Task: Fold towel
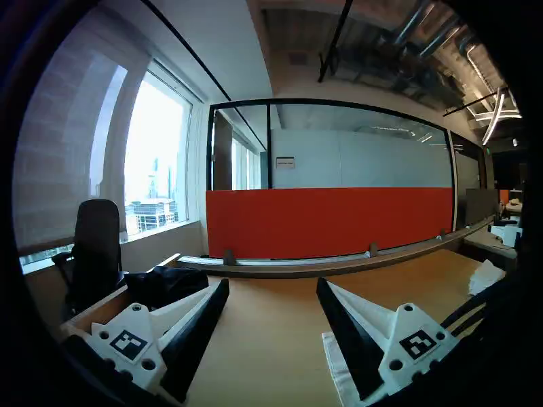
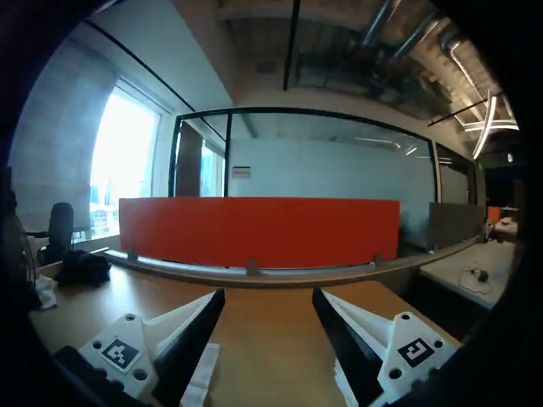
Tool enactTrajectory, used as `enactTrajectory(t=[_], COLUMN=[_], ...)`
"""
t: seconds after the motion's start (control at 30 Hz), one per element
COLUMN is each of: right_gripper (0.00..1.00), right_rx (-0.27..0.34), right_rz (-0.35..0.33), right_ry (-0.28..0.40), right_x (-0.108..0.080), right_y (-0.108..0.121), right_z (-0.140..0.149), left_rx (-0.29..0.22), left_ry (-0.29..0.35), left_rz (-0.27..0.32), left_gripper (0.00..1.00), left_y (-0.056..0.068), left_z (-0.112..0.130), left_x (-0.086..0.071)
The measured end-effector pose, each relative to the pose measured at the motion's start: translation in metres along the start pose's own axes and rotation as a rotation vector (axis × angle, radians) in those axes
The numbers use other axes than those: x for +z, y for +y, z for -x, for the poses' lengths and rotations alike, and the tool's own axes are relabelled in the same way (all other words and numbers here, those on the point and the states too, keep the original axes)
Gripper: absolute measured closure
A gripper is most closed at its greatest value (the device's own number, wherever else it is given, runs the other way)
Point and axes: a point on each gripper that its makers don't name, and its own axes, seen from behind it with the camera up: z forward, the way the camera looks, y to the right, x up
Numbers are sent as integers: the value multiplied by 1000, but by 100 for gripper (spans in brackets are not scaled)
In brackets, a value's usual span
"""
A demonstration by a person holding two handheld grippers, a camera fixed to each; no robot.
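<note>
Fingers of left gripper (image 1: pixel 271 281): spread wide, tips well apart, nothing gripped.
Fingers of right gripper (image 2: pixel 268 292): spread equally wide, bare wood showing in the gap, nothing gripped.
Position of towel (image 1: pixel 334 363), left gripper view: white, flat on the table (image 1: pixel 271 339), at the bottom margin, running beneath the finger on that view's right. Contact with that finger cannot be determined. Gap between the tips lies ahead of the cloth, over wood.
Position of towel (image 2: pixel 203 370), right gripper view: white strip just inside the finger on that view's left, and a second white patch low beside the other finger. Both lie behind the tips, near the finger bases. Touching or apart cannot be determined.
Far edge: low rail (image 1: pixel 305 264) along the back of the table, with an orange partition (image 1: pixel 326 220) upright directly behind it and glass panels above.
Left edge: black bundle (image 1: pixel 163 281) on the table near the corner, just beyond the left gripper's outer finger. Black chair (image 1: pixel 95 251) behind it, beside the window (image 1: pixel 153 163).
Right edge: crumpled white cloth (image 1: pixel 485 275) near the table's right side in the left gripper view. Neighbouring desk (image 2: pixel 475 271) set apart across a dark gap in the right gripper view.
Open room: broad stretch of wood from both sets of tips forward to the rail. Tighter at the left corner by the bundle.
</note>
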Motion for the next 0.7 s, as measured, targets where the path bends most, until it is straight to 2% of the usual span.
enactTrajectory(t=[0.3,0.5,0.7], right_gripper=[0,0,0], right_rx=[6,0,-33], right_rz=[9,0,-58], right_ry=[-2,-16,-55], right_x=[-1,-2,-1], right_y=[2,-1,-13], right_z=[-36,-45,-46], left_rx=[6,28,65], left_ry=[-11,-35,-68], left_rz=[6,48,112], left_gripper=[4,5,4], left_y=[2,12,25], left_z=[-30,-32,-31], left_x=[-4,-2,1])
